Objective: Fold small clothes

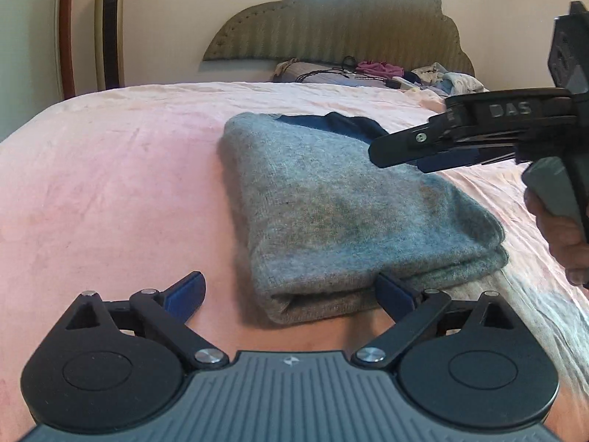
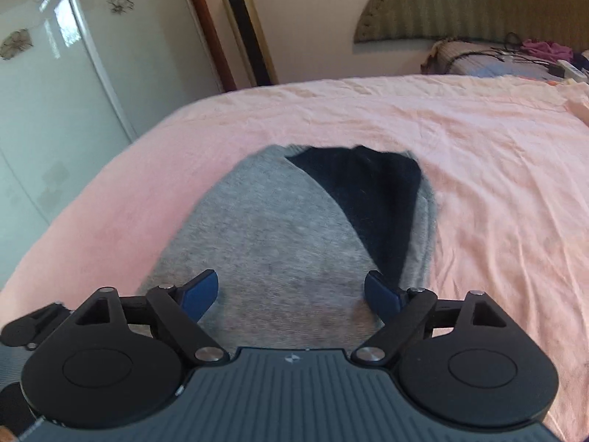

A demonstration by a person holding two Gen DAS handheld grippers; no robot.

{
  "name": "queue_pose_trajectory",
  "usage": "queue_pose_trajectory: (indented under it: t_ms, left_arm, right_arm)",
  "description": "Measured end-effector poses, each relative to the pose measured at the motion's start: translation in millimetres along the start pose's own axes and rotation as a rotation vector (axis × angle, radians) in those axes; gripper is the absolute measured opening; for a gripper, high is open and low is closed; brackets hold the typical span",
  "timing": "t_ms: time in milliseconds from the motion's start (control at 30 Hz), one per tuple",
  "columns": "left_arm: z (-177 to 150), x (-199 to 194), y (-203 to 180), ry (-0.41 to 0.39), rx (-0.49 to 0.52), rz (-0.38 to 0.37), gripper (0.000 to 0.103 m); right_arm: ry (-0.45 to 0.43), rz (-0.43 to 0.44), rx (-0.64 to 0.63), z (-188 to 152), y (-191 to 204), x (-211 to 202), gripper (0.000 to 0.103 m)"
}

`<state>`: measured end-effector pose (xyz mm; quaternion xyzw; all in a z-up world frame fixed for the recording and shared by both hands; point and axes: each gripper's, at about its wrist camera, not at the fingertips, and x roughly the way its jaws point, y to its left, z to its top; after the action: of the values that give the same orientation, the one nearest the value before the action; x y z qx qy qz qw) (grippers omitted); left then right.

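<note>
The grey sweater [image 1: 331, 213] lies folded mid-bed [image 1: 110, 184], its dark panel [image 2: 368, 199] at 12 o'clock. The left gripper [image 1: 291, 291], fingers apart, straddles the near fold; the right gripper [image 2: 291, 291], also spread, hovers above. A dragging finger could snag the knit and undo the fold.

Both wrist views low, close, angled down, facing headboard [image 1: 338, 25], sharing grey garment [image 1: 331, 213]

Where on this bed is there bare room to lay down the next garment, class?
The pink sheet left of the grey jumper is bare up to the bed's edge, and so is the strip behind the jumper. The headboard end is crowded with loose clothes and cables.
</note>
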<state>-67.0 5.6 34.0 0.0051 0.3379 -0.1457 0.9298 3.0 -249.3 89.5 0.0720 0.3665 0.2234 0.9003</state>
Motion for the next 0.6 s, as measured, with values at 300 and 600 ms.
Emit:
queue_pose_trajectory:
  t_ms: [300, 600]
  left_arm:
    - [-1.3, 5.3, 4.1, 0.012, -0.025, -0.003, 0.099]
    - [-6.3, -9.0, 9.3, -0.016, -0.048, 0.029, 0.100]
  right_arm:
    - [0.071, 0.041, -0.013, -5.8, 12.4, 5.8, 0.093]
    - [0.031, -0.011, -0.048, -33.7, 18.3, -15.0, 0.096]
